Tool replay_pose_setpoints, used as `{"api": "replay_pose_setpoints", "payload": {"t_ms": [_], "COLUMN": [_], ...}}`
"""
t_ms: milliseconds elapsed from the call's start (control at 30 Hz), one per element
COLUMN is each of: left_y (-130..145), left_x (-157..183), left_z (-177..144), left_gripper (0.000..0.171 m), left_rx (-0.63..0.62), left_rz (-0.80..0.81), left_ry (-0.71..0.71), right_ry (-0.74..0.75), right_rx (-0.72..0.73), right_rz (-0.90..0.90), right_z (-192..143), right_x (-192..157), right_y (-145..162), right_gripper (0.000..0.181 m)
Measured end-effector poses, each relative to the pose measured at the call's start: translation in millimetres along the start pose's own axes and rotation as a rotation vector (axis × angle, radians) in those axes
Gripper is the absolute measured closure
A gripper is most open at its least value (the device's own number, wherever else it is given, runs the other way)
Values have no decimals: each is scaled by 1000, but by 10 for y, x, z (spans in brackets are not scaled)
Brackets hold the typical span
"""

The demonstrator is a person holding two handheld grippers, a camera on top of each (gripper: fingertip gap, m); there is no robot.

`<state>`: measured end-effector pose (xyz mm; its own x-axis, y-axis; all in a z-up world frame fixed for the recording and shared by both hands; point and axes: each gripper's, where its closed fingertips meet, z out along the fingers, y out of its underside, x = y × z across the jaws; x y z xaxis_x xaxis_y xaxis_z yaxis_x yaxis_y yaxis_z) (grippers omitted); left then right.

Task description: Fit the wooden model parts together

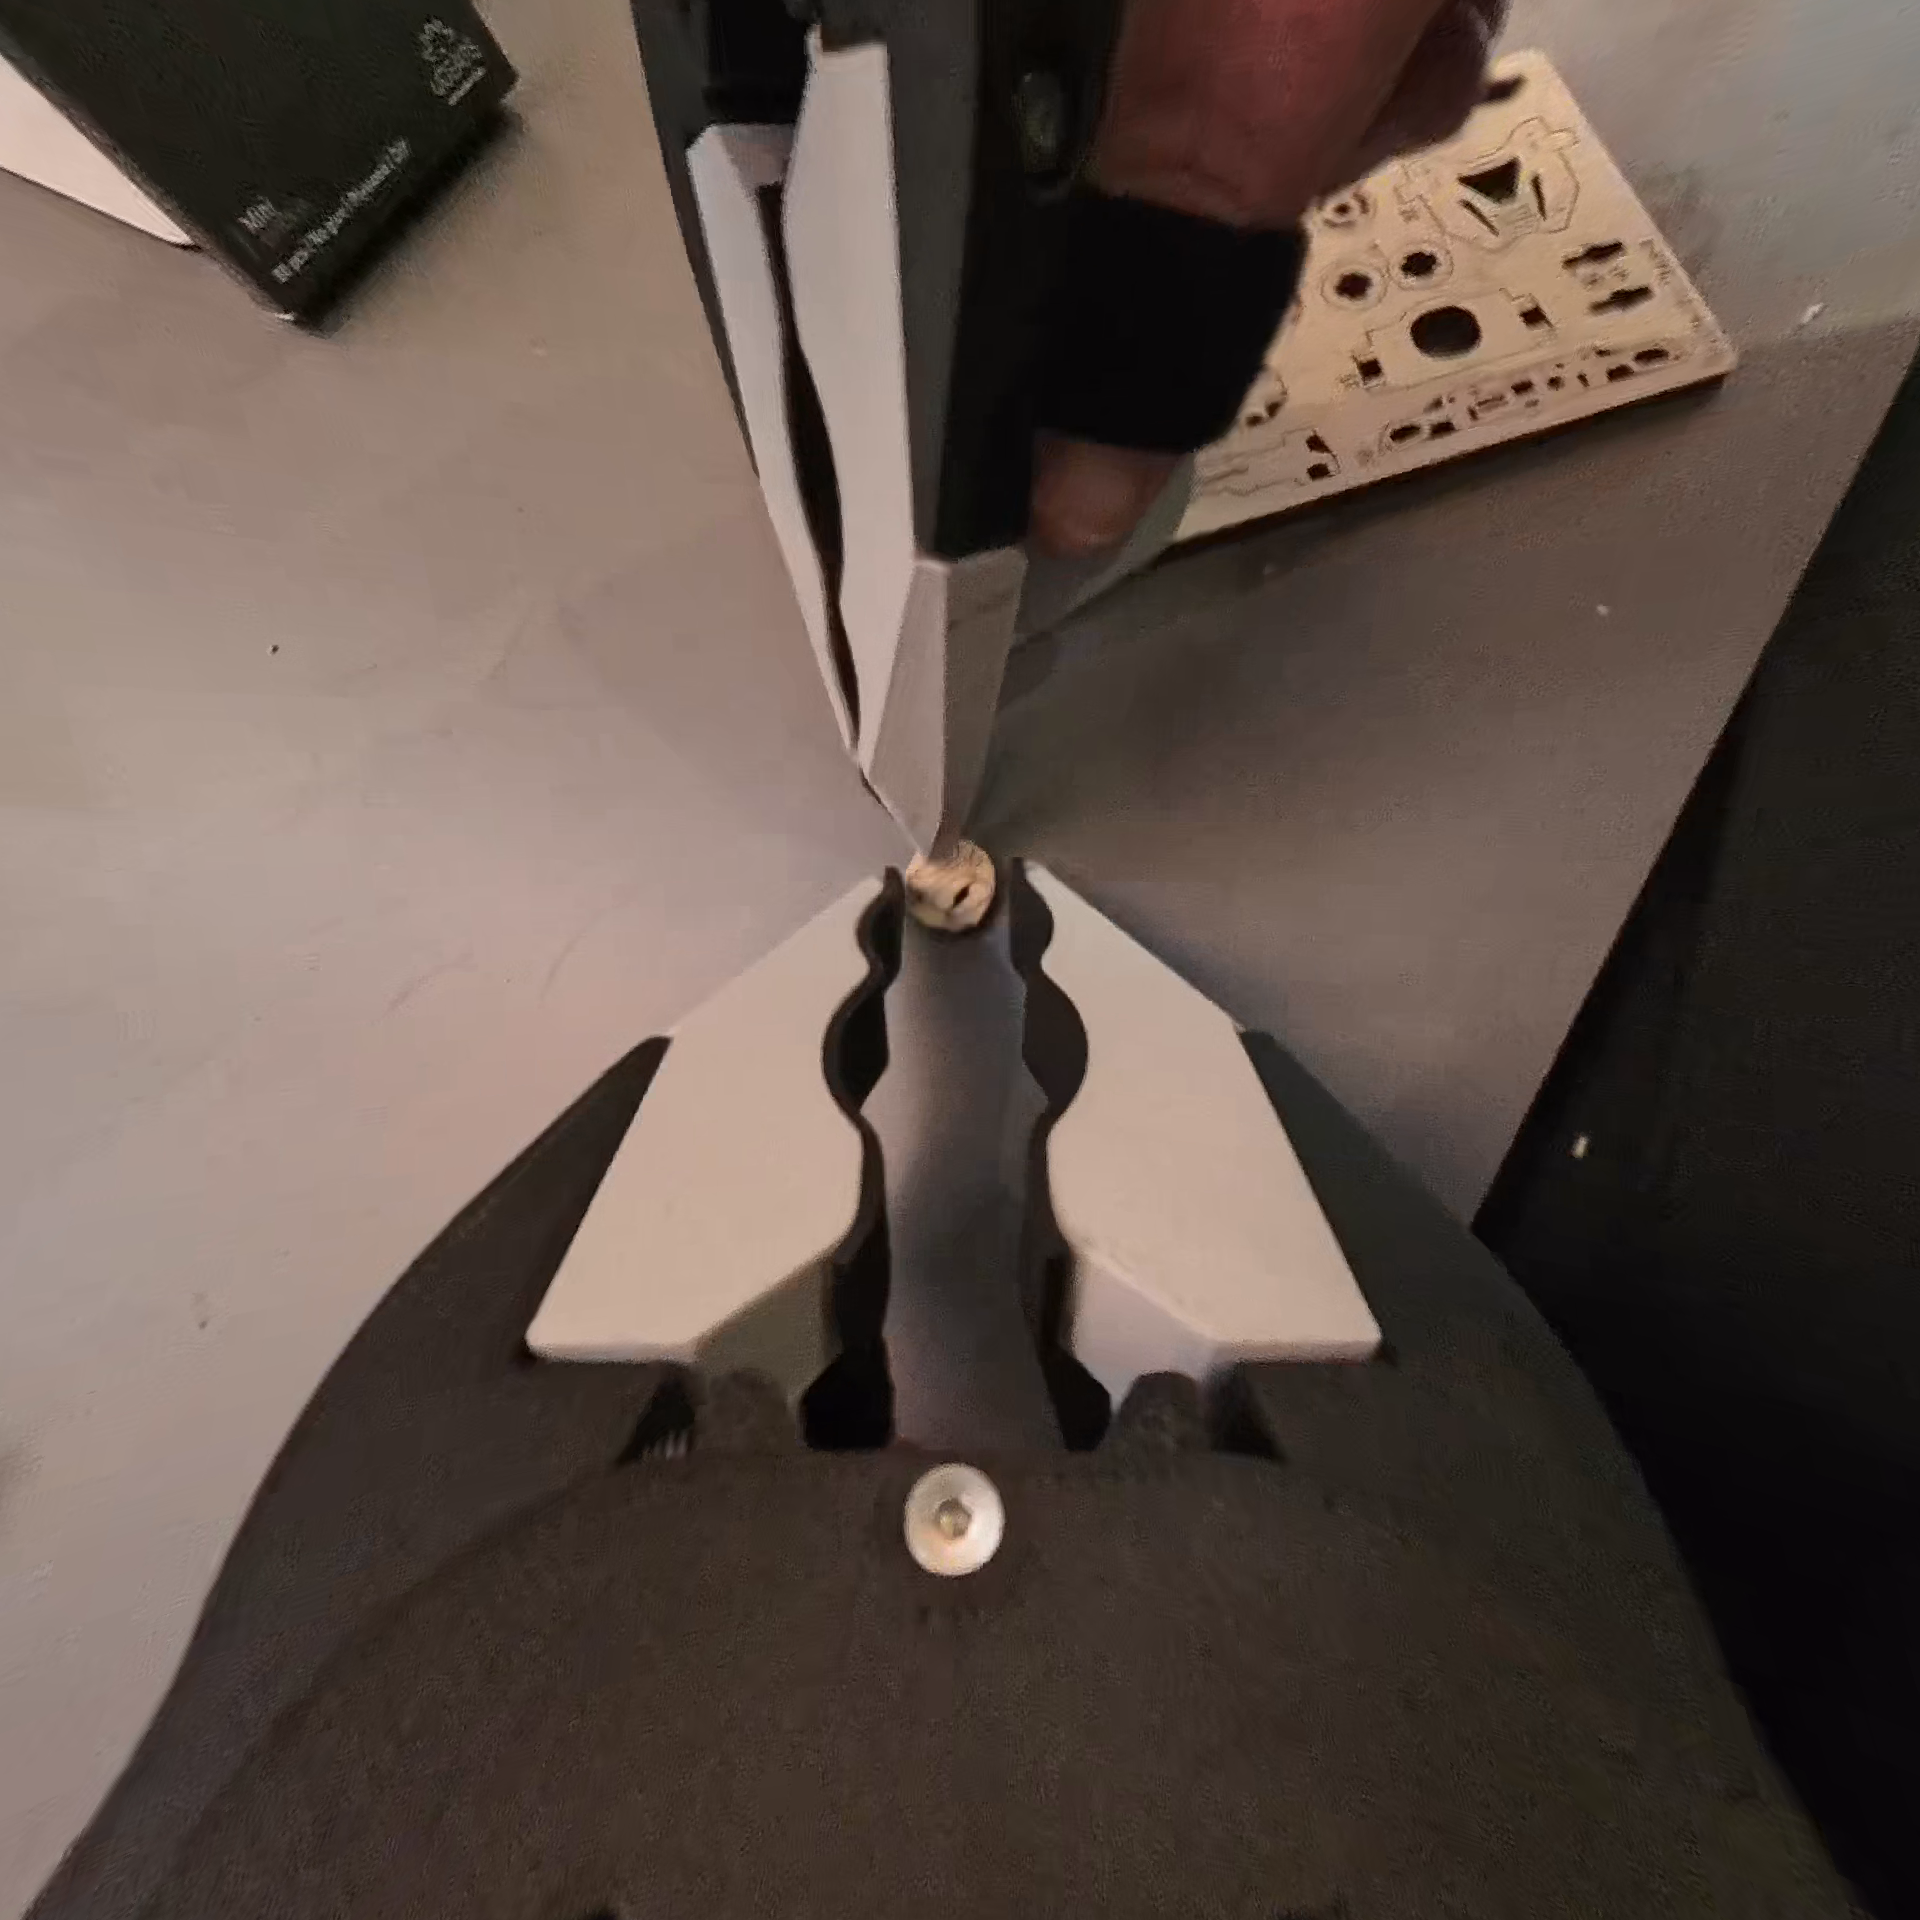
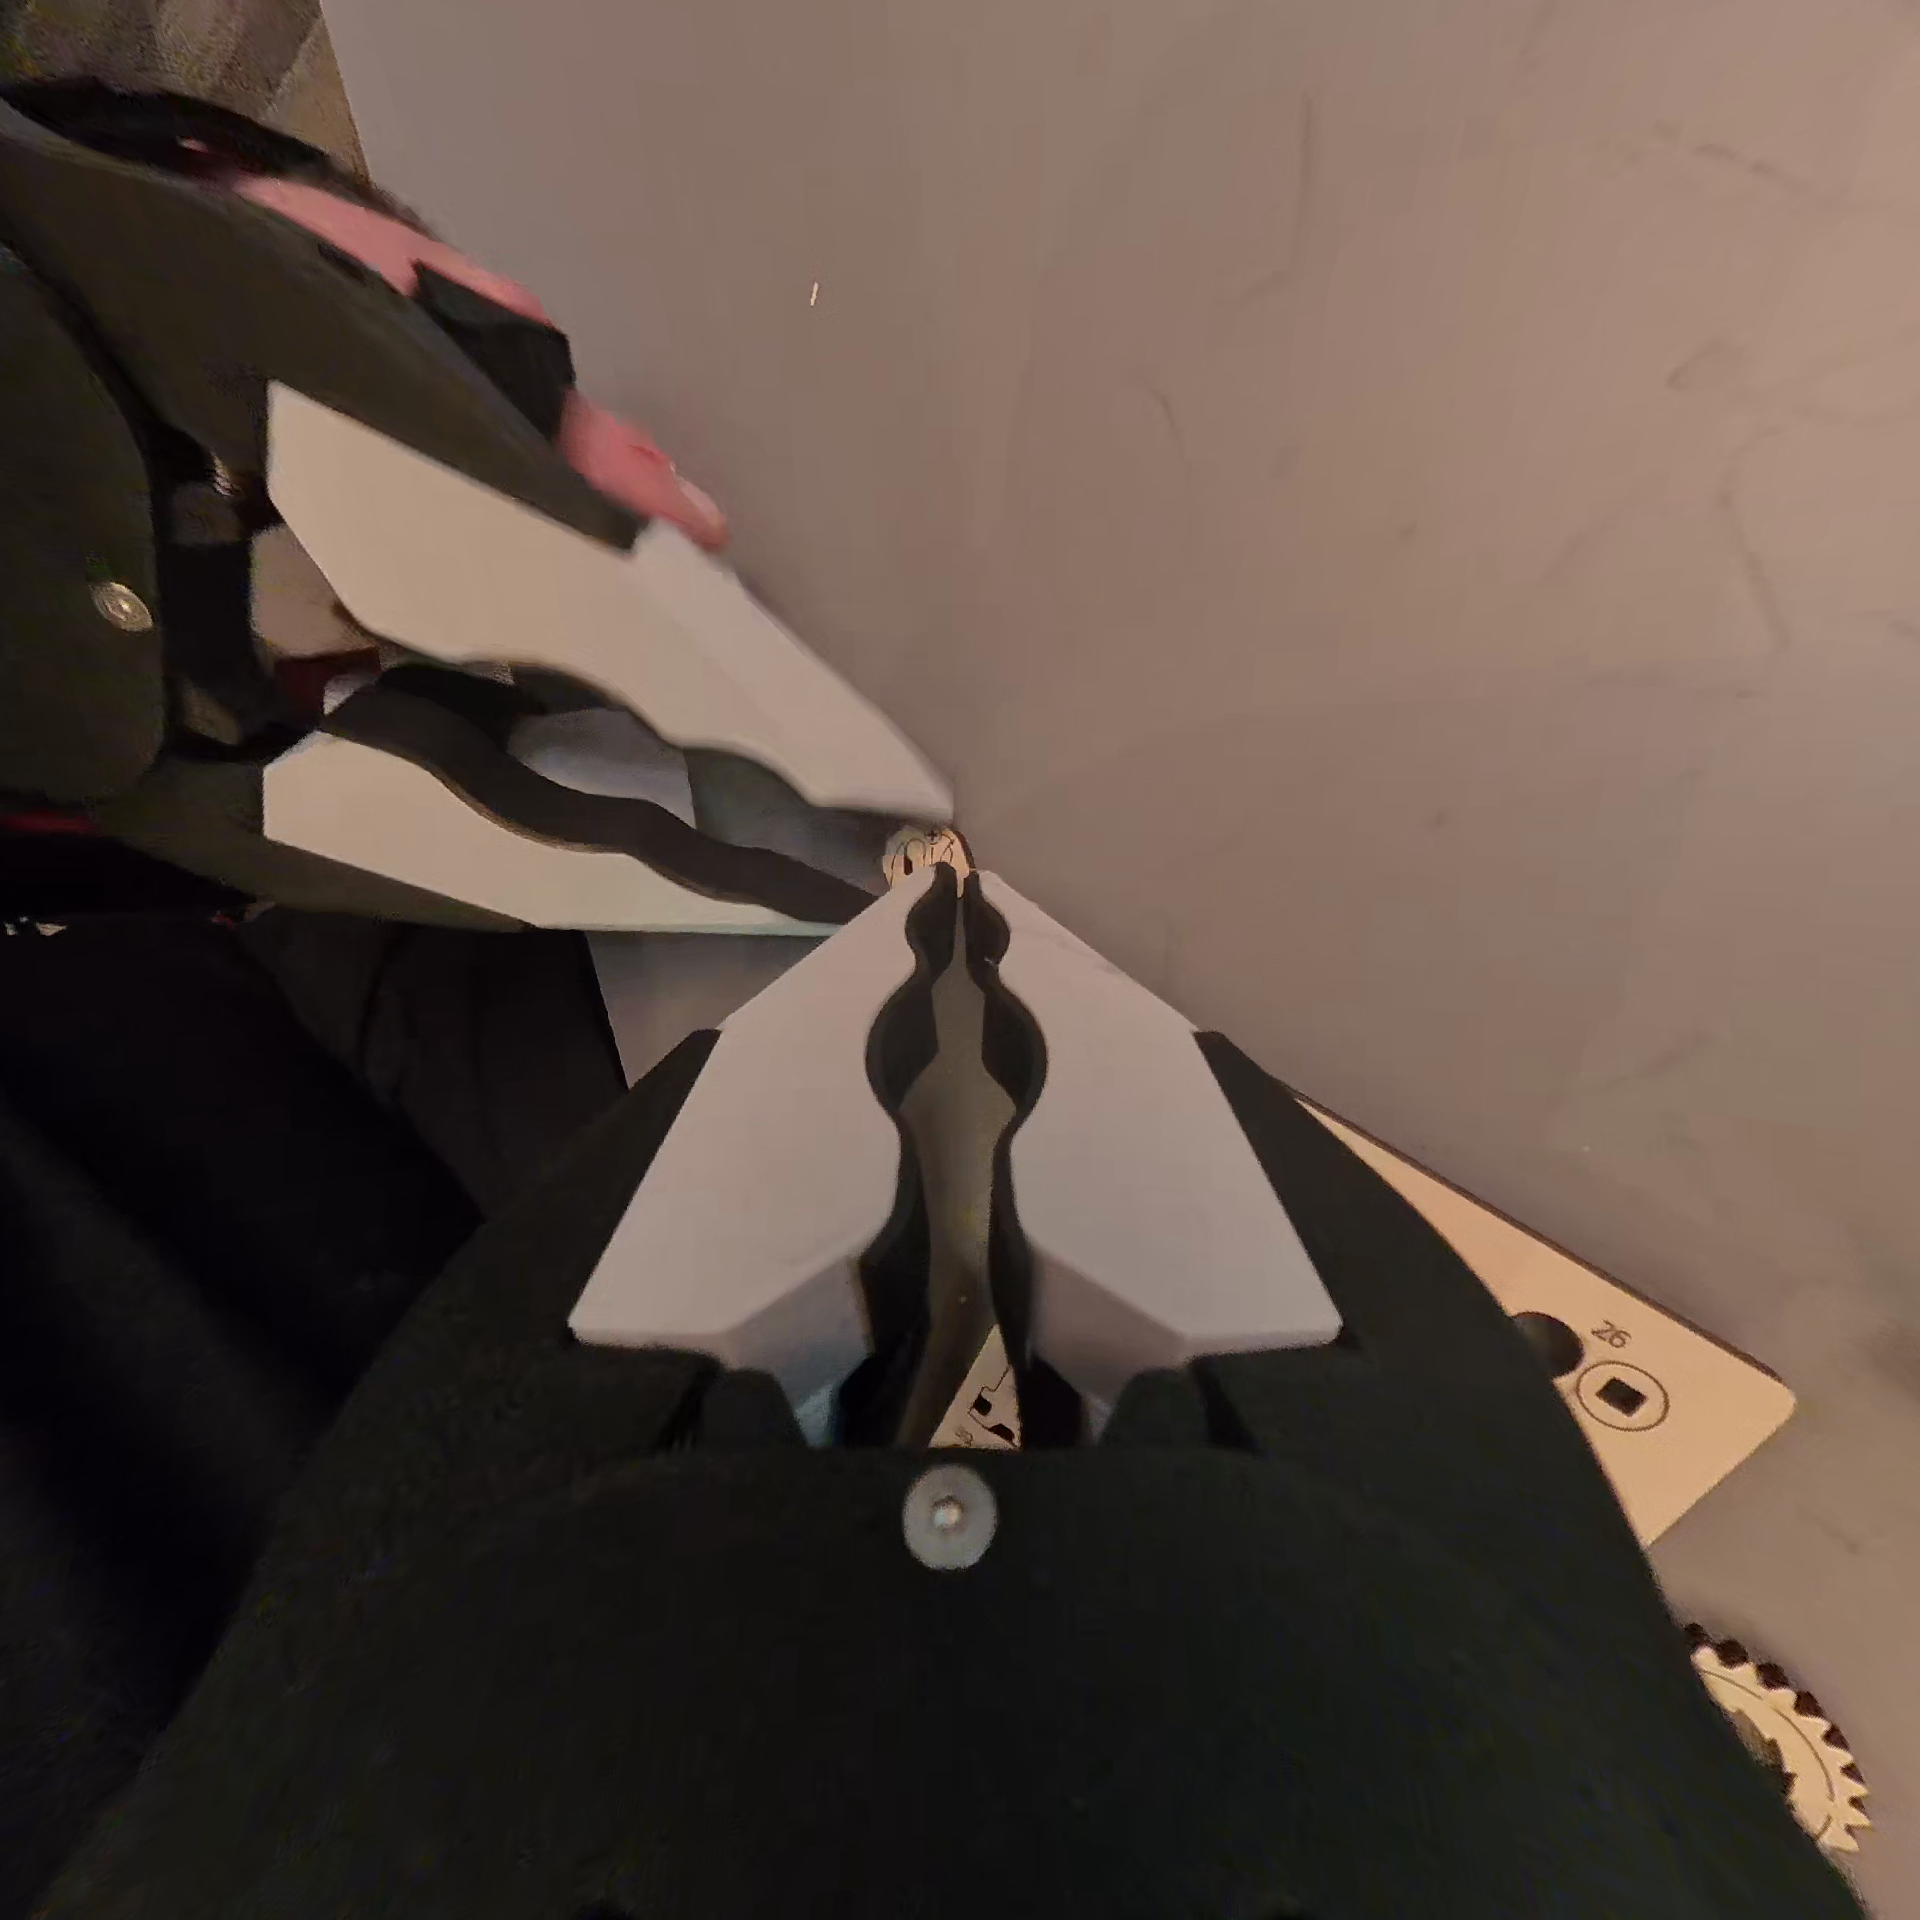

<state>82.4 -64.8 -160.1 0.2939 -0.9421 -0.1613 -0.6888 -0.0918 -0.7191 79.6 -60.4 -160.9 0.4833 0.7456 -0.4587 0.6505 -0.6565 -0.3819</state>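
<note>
Landmark: small wooden part (image 1: 948,896), pale, rounded, with dark cut-outs, raised above the grey counter (image 1: 364,831).
Left hand-held gripper (image 1: 951,896): fingertips on either side of the small wooden part, apparently clenched on it, gap behind the tips wide; likely serving as the steady holder.
Right hand-held gripper (image 2: 953,875): tips nearly shut, meeting the small wooden part from the opposite side; pinching something thin or only pressing, cannot tell.
Reason for pose: two sets of tips converging on one piece, probably to push or seat a second piece into it.
Wooden parts sheet (image 1: 1475,343): flat on the counter beyond the small wooden part, many pieces already punched out, half covered by the gloved hand (image 1: 1195,260).
Gear (image 2: 1787,1756): toothed wooden wheel, well away from the small wooden part, cut off by the gripper body.
Black box (image 1: 260,135): well away, at the far corner, cropped.
Hidden: joint itself, any second piece; contact blurred.
</note>
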Motion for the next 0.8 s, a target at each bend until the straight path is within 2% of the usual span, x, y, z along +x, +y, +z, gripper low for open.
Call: {"api": "replay_pose_setpoints", "payload": {"t_ms": [167, 500, 700, 800], "left_y": [-12, -18, -18, -16], "left_x": [-11, -9, -10, -10], "left_z": [42, 35, 37, 38], "left_gripper": [156, 157, 158, 158], "left_rx": [-10, -17, -63, -73], "left_rz": [-84, 32, 28, 0], "left_ry": [58, -64, -63, -43], "right_ry": [7, 70, 126, 101], "right_rx": [-11, -70, -146, -169], "right_rz": [0, -34, -90, -91], "right_z": [0, 2, 1, 0], "right_x": [0, -4, -1, -1], "right_y": [0, 3, 18, 24], "right_gripper": [181, 181, 181, 181]}}
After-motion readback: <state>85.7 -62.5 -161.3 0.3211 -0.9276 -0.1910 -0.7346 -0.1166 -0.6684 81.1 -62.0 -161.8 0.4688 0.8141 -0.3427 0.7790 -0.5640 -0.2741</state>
